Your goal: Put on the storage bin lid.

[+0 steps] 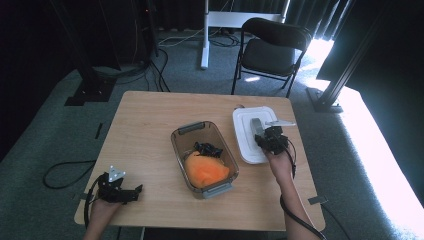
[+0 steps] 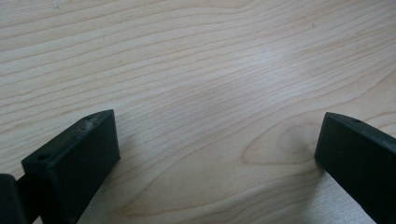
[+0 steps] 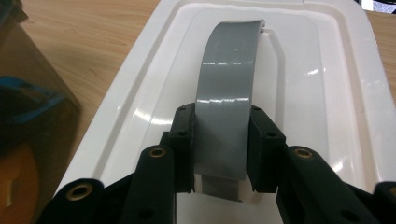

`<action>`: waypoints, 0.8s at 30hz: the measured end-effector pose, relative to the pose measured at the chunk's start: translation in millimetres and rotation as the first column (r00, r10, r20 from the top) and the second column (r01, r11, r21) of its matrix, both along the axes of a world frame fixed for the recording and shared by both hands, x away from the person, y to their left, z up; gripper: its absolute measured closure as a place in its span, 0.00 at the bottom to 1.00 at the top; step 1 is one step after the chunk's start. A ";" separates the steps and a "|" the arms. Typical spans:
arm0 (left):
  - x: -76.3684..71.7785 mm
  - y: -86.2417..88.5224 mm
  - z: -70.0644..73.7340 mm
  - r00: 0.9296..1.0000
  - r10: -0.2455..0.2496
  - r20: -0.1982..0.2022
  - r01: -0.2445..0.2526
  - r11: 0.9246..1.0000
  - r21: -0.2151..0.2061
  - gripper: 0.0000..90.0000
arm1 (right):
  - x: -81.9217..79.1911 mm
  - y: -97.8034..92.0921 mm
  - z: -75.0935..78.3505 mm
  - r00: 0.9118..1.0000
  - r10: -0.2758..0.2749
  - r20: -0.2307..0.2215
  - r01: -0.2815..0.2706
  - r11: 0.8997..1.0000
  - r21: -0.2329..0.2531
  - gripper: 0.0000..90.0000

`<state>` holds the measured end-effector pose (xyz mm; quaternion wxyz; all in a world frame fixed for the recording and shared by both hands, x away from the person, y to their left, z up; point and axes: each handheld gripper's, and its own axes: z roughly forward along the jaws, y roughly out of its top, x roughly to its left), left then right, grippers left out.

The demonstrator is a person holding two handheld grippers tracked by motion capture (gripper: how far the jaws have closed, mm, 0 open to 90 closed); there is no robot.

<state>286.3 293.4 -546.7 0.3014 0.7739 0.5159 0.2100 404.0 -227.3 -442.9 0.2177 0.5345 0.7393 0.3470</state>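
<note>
Strong daylight pours across the floor (image 1: 370,145) on my right, blowing it out; the far room stays dark. Glare glints on the white lid (image 3: 322,70).

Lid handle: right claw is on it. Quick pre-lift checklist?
1. Right claw closed on the grey handle: ok, a jaw presses each side of the strap.
2. Grip centred on the strap: cannot tell; it holds the near end, where the strap meets the lid.
3. White lid flat on the table, apart from the clear bin: ok.
4. Bin open and ready for the lid: ok, the orange item and black item sit below the rim.
5. Left claw out of the path: ok, open over bare wood at the table's near left.
</note>
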 end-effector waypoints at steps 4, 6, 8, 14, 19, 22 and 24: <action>0.0 0.0 0.0 1.000 0.000 0.000 0.000 1.000 0.000 0.00 | -7.6 -4.6 7.9 1.000 -0.005 0.010 0.005 1.000 0.012 0.75; 0.0 0.0 0.0 1.000 0.000 0.000 0.000 1.000 0.000 0.00 | -11.4 -5.9 11.0 1.000 -0.007 0.015 0.007 1.000 0.024 0.75; 0.0 0.0 0.0 1.000 0.000 0.000 0.000 1.000 0.000 0.00 | -15.2 -5.9 14.2 1.000 -0.005 0.019 0.005 1.000 0.025 0.75; 0.1 0.1 0.0 1.000 -0.001 0.001 0.001 1.000 0.001 0.00 | -26.0 -2.0 25.6 0.999 0.015 0.038 -0.016 0.999 0.037 0.75; 0.0 0.0 0.0 1.000 0.000 0.000 0.000 1.000 0.000 0.00 | -32.2 4.7 35.7 0.998 0.033 0.055 -0.035 0.999 0.042 0.75; 0.1 0.0 0.0 1.000 0.000 0.001 0.000 1.000 0.001 0.00 | -36.0 10.3 40.9 0.997 0.048 0.067 -0.051 0.998 0.038 0.75; 0.1 0.1 0.0 1.000 -0.001 0.001 0.001 1.000 0.001 0.00 | -38.1 13.5 44.5 0.996 0.055 0.073 -0.058 0.997 0.045 0.75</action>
